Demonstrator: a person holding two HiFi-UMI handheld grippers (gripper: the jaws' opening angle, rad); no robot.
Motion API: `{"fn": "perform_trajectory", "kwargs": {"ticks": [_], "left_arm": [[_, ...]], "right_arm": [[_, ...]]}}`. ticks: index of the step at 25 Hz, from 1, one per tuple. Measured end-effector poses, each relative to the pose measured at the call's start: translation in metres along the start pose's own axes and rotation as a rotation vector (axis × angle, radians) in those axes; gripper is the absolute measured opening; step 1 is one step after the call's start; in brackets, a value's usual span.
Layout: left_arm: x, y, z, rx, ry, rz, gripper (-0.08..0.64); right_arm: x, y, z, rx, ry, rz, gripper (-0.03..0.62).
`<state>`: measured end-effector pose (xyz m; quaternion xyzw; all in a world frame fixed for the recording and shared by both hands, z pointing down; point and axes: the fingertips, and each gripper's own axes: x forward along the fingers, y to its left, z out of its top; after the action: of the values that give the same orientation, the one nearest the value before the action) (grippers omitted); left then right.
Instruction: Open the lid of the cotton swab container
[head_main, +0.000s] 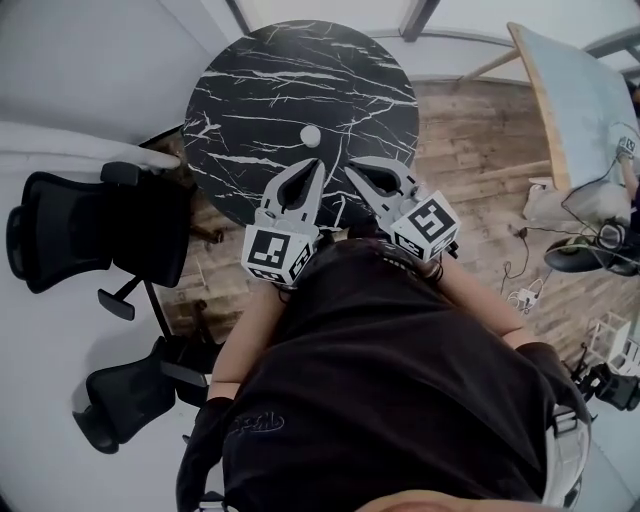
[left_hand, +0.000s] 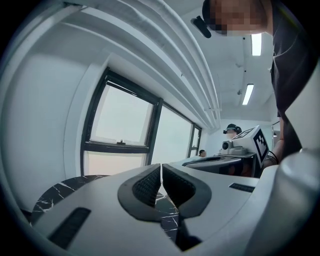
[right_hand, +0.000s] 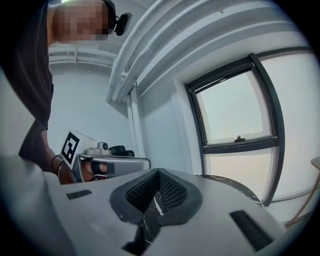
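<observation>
The cotton swab container (head_main: 310, 135) is a small white round thing with its lid on, standing near the middle of the round black marble table (head_main: 250, 90). My left gripper (head_main: 315, 164) hovers over the table's near edge, just short of the container, shut with nothing in it. My right gripper (head_main: 351, 171) sits beside it to the right, also shut and empty. In the left gripper view the left gripper's (left_hand: 161, 167) pads meet, and the right gripper (left_hand: 242, 150) shows at the right. In the right gripper view the right gripper's (right_hand: 159, 171) pads also touch. Neither gripper view shows the container.
Two black office chairs (head_main: 85, 225) (head_main: 135, 395) stand left of the table. A light wooden table (head_main: 575, 90) is at the upper right, with cables and gear (head_main: 590, 250) on the wood floor beside it. Large windows (left_hand: 122, 122) lie beyond the table.
</observation>
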<state>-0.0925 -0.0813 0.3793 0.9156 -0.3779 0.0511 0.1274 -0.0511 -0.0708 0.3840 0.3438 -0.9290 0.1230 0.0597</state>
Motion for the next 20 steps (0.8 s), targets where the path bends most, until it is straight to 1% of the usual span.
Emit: {"fn": "perform_trajectory", "kwargs": {"ticks": [5, 10, 14, 20], "left_arm": [[0.017, 0.017, -0.003, -0.014, -0.007, 0.051, 0.015], [0.03, 0.038, -0.007, -0.01, -0.002, 0.116, 0.017], [0.044, 0.041, -0.01, 0.013, 0.011, 0.137, 0.019], [0.057, 0.05, -0.013, 0.033, 0.015, 0.161, 0.056]], "right_arm": [[0.002, -0.024, -0.004, 0.013, 0.026, 0.025, 0.023], [0.007, -0.046, -0.008, 0.023, 0.044, 0.047, 0.023], [0.011, -0.06, -0.009, 0.028, 0.056, 0.067, 0.023], [0.02, -0.075, -0.006, 0.023, 0.059, 0.101, 0.023]]}}
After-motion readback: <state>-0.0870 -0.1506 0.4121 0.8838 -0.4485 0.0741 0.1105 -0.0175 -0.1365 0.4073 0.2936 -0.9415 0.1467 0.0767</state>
